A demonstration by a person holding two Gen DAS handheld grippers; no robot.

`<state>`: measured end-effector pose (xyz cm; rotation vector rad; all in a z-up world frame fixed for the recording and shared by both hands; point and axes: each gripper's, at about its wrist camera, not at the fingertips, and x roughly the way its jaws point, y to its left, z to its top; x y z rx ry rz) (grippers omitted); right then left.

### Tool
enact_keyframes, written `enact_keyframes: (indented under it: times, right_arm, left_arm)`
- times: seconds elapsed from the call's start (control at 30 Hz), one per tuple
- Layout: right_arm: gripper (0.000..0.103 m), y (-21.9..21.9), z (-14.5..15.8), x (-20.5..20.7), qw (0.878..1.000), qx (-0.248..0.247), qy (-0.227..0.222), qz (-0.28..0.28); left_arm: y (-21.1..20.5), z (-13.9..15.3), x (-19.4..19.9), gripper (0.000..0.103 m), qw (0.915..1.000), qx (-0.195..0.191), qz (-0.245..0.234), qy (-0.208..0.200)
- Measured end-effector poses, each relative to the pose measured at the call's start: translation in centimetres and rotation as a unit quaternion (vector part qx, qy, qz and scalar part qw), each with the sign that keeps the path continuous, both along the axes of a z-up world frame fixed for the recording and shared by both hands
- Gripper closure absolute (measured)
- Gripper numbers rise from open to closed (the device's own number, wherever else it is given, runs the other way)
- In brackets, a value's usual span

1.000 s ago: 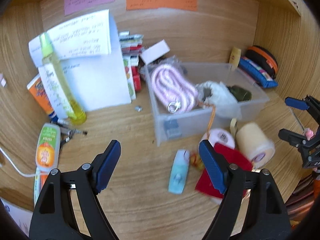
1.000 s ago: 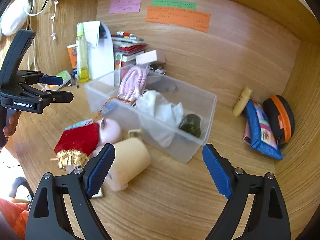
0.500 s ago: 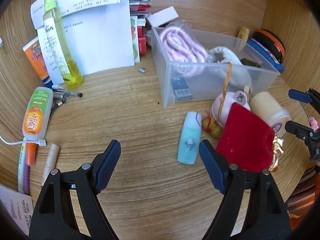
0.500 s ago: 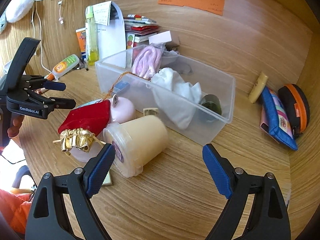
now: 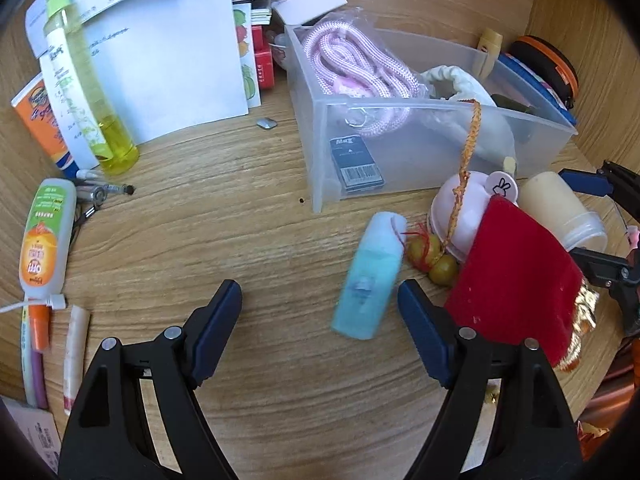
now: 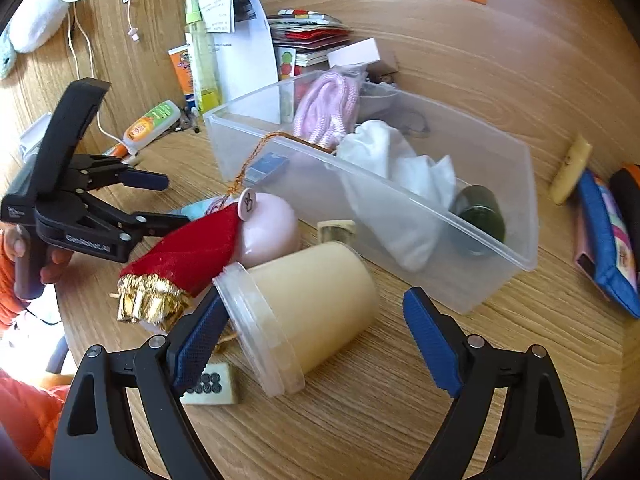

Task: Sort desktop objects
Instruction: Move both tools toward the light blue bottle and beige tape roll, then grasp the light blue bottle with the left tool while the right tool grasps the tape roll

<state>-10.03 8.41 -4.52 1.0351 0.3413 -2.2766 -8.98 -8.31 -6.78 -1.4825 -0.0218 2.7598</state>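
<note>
Left gripper (image 5: 320, 304): tipped down at the desk (image 5: 256, 224), jaws wide, nothing held; blue bottle (image 5: 370, 280) lies flat between the tips, nearer the right pad.
Right gripper (image 6: 312, 332): also angled down, jaws closing around the cream jar (image 6: 304, 316) lying on its side, pads not pressing yet.
Clear bin (image 6: 500, 216): just behind the jar, pink rope (image 6: 328, 108) and white cloth (image 6: 396, 176) inside.
Red pouch (image 6: 192, 252): beside the jar, leaning on a pink tub (image 6: 272, 228).

Left wrist view looks steeply down at the desk from close range, left of the clear plastic bin (image 5: 400, 160). Right wrist view looks down from the bin's (image 6: 400, 216) near right side. Both share the bin, red pouch (image 5: 516, 280) (image 6: 192, 252) and cream jar (image 5: 560, 212) (image 6: 304, 312).
</note>
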Motion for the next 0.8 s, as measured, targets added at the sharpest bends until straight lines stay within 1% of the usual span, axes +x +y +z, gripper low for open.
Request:
enact_keyframes:
  times: [0.13, 0.2, 0.23, 0.43, 0.5, 0.53, 0.6, 0.63, 0.67, 0.7, 0.8]
  right_arm:
    - [0.019, -0.4, -0.2, -0.4, 1.0, -0.008, -0.007, 0.012]
    - [0.028, -0.6, -0.3, -0.6, 1.0, -0.012, -0.012, 0.019]
    - [0.031, -0.7, -0.3, -0.6, 1.0, -0.014, -0.014, 0.022]
    - [0.033, -0.5, -0.3, -0.6, 0.999, -0.02, -0.017, 0.02]
    - [0.034, -0.3, -0.3, -0.5, 0.999, -0.024, -0.019, 0.016]
    - [0.034, -0.1, -0.3, -0.4, 0.999, -0.026, -0.02, 0.014]
    - [0.036, 0.2, -0.2, -0.1, 0.999, -0.031, -0.021, 0.007]
    - [0.036, 0.3, -0.2, 0.0, 0.999, -0.032, -0.02, 0.005]
    - [0.036, 0.5, -0.2, 0.1, 0.999, -0.032, -0.019, 0.0]
    - [0.036, 0.6, -0.2, 0.1, 0.999, -0.032, -0.018, -0.002]
    - [0.037, 1.0, -0.1, 0.5, 0.999, -0.03, -0.014, -0.011]
  left_arm:
    - [0.4, -0.3, -0.7, 0.024, 1.0, -0.006, -0.006, 0.0]
    - [0.6, -0.2, -0.9, 0.031, 0.9999, -0.009, -0.008, 0.003]
    - [0.6, -0.1, -1.0, 0.033, 0.9999, -0.009, -0.01, 0.005]
    - [0.6, 0.0, -1.3, 0.046, 0.9996, -0.009, -0.017, 0.019]
    - [0.5, 0.0, -1.2, 0.056, 0.9995, -0.009, -0.016, 0.025]
    - [0.4, 0.1, -1.2, 0.059, 0.9995, -0.009, -0.015, 0.026]
    - [0.4, 0.1, -1.2, 0.069, 0.9994, -0.011, -0.013, 0.029]
    - [0.4, 0.1, -1.2, 0.072, 0.9994, -0.011, -0.012, 0.029]
    - [0.3, 0.2, -1.2, 0.077, 0.9994, -0.011, -0.012, 0.03]
    - [0.3, 0.2, -1.2, 0.079, 0.9994, -0.011, -0.012, 0.031]
    - [0.3, 0.2, -1.2, 0.079, 0.9993, -0.014, -0.009, 0.032]
